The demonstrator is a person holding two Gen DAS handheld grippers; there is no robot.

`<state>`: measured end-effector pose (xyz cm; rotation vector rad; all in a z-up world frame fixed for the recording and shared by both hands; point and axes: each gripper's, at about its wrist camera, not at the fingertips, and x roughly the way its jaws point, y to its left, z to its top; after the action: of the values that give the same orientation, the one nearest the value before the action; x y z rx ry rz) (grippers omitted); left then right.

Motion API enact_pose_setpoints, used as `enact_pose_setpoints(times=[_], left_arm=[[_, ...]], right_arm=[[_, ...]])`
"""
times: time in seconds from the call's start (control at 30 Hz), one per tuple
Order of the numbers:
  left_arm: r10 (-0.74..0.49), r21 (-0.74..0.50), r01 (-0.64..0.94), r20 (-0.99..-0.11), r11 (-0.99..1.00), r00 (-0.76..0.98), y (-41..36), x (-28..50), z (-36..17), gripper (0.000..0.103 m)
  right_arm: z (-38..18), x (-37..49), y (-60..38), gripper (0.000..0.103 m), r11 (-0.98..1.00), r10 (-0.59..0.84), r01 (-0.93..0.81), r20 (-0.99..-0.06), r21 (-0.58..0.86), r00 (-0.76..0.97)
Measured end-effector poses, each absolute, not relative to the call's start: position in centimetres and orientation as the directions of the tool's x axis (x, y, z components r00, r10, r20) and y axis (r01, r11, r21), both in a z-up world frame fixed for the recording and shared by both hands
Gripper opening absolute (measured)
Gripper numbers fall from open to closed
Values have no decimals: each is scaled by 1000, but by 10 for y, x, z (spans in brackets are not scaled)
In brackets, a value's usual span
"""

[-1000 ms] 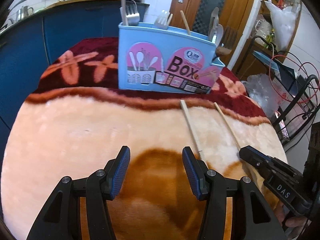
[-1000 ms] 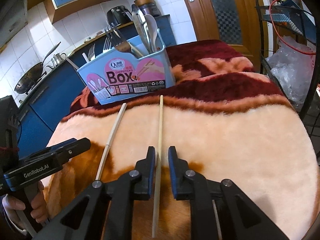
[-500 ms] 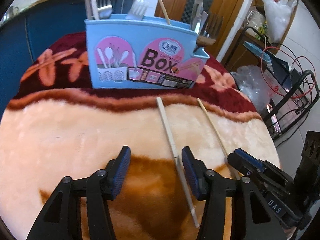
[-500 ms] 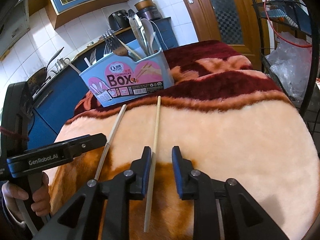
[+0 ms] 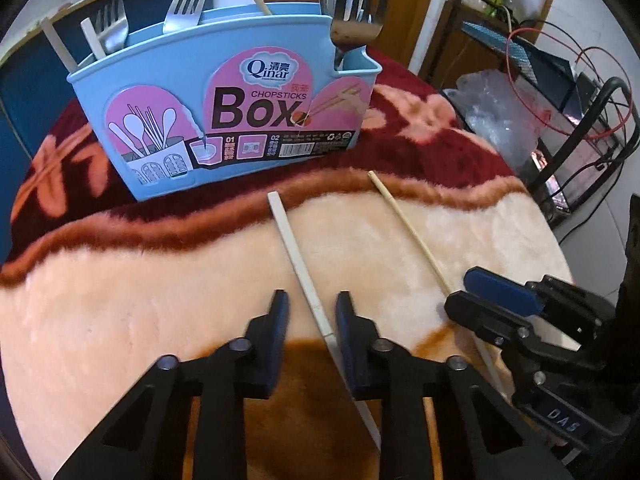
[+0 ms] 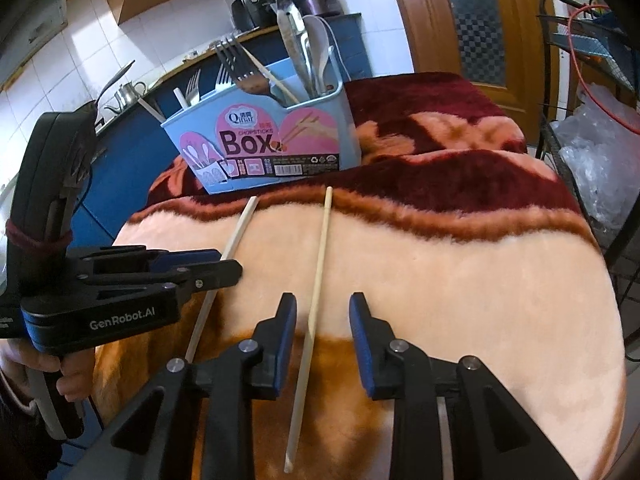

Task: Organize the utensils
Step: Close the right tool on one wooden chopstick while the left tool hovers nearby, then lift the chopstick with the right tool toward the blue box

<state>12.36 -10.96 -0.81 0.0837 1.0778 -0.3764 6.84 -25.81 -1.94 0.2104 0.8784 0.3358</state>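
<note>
Against the pictures from a second ago, the left gripper [image 5: 309, 312] has slid across the blanket [image 5: 140, 280] so that the white chopstick [image 5: 298, 258], then off to the right of its fingers, now runs up between them. Its jaws have just been closing and stand narrow around the stick, which lies against the right-hand finger; the left-hand pad is still apart from it. The right gripper [image 6: 323, 314] has hardly moved, but its jaws have just been opening: a second ago they were close about the bamboo chopstick [image 6: 318, 264], and now they are spread, with the stick loose near the left-hand pad.

The largest thing in both views is the plush blanket, peach in the middle and lower frame, dark red across the upper part. On the red band stands the blue chopsticks box [image 5: 224, 120], upper centre-left in the left wrist view, with forks [image 5: 184, 0], spoons and chopsticks upright in it. Both loose chopsticks lie flat on the peach area at centre frame, well apart, their far tips on the red border near the box.
</note>
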Motion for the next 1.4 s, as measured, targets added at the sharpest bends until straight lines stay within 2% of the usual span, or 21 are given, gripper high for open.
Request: enact_pose_setpoints(times=[0.03, 0.1, 0.17, 0.43, 0.77, 1.27, 1.3, 1.37, 1.4], left_arm=[[-268, -126, 340, -871, 932, 412, -108, 125, -8, 13], [-286, -153, 331, -869, 931, 403, -104, 128, -7, 12], [-310, -187, 316, -862, 930, 402, -98, 129, -7, 6], [-382, -268, 304, -820, 914, 426, -77, 117, 0, 6], [-280, -181, 266, -871, 947, 403, -52, 115, -5, 6], [-216, -105, 336, -925, 936, 313, -73, 142, -7, 11], [-217, -107, 337, -926, 935, 308, -73, 144, -6, 11], [-219, -108, 340, -927, 934, 305, -73, 145, -6, 10], [-219, -108, 338, -926, 935, 309, -73, 145, -6, 8]], right_arm=[[-19, 70, -258, 31, 926, 374, -204, -721, 317, 583], [-19, 72, -257, 33, 926, 377, -207, -728, 316, 572], [-18, 74, -255, 34, 925, 380, -212, -734, 316, 562], [-13, 89, -248, 35, 916, 402, -226, -764, 333, 504], [-15, 113, -229, 35, 918, 388, -253, -822, 304, 417], [-12, 135, -221, 37, 912, 387, -274, -860, 304, 333], [-12, 135, -220, 36, 913, 383, -277, -863, 299, 330], [-11, 135, -219, 24, 920, 359, -283, -870, 270, 338], [-11, 134, -219, 22, 925, 344, -286, -873, 251, 346]])
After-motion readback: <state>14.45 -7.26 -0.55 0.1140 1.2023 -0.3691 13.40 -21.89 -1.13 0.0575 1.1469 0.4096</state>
